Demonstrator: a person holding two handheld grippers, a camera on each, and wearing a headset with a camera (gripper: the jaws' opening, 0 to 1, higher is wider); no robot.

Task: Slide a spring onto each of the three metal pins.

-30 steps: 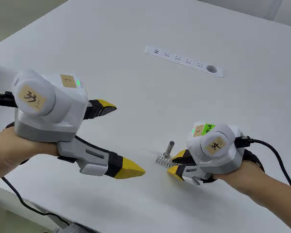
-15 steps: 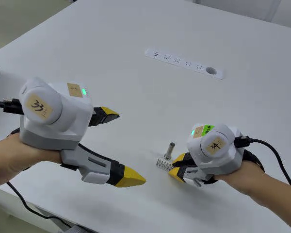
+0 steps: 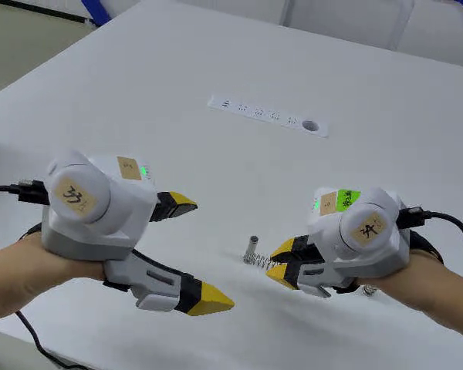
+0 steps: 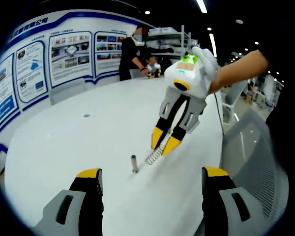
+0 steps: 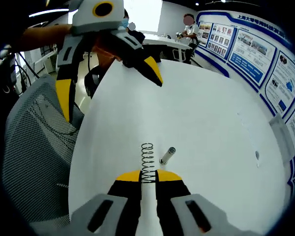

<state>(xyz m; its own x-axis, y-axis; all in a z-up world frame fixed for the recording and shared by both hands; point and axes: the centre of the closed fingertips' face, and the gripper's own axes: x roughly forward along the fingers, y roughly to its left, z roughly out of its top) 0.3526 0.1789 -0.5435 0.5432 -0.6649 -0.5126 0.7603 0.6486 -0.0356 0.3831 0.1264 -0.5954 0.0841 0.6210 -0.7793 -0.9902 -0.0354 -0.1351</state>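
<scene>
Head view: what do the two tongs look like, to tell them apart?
Both have rounded white-grey housings, black jaws with yellow tips, a tan handwritten sticker and a black rear cable. The left tongs carry a small green light; the right tongs a bright green label.

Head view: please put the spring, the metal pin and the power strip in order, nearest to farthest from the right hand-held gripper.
1. Spring: clamped between the jaws of the right hand-held gripper.
2. Metal pin: upright, just beyond the spring's free end.
3. Power strip: far off, at the back.
</scene>
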